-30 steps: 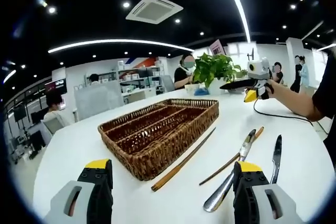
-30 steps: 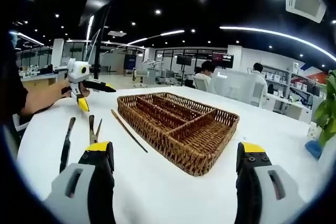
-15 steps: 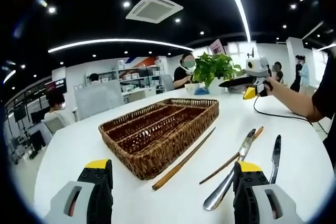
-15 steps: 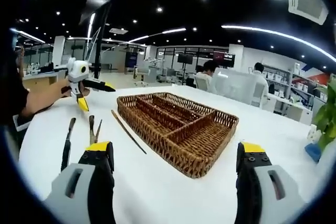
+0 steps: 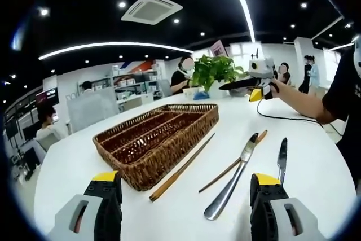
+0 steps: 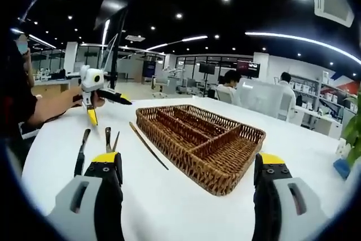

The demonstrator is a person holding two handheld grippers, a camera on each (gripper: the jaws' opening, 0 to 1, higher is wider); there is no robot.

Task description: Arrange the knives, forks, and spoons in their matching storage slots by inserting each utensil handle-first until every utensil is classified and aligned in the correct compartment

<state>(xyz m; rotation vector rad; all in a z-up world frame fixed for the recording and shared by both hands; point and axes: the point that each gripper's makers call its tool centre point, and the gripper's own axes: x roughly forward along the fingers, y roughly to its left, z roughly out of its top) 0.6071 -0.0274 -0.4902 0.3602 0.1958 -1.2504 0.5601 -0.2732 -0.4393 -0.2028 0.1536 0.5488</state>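
A brown wicker tray (image 5: pixel 172 156) with long compartments lies on the white round table (image 5: pixel 79 162), ahead of my left gripper (image 5: pixel 185 180), whose jaws stand wide open and hold nothing. To the tray's right lie a long wooden chopstick (image 5: pixel 183 166), a thinner stick (image 5: pixel 223 172), a metal spoon (image 5: pixel 228 185) and a knife (image 5: pixel 281 159). In the right gripper view the tray (image 6: pixel 225 173) is ahead, with the knife (image 6: pixel 82 149), the spoon (image 6: pixel 107 137) and the chopstick (image 6: pixel 148 145) to its left. My right gripper (image 6: pixel 189 160) is open and holds nothing.
A person's forearm holds the right gripper (image 5: pixel 256 78) over the far table edge, trailing a cable (image 5: pixel 282 120). The left gripper (image 6: pixel 93 84) hangs above the utensils in the right gripper view. A potted plant (image 5: pixel 211 71) stands behind the tray. People sit at desks beyond.
Both cameras have shifted a little, so the tray and utensils sit slightly differently in each view. No utensil has moved and both grippers stay open.
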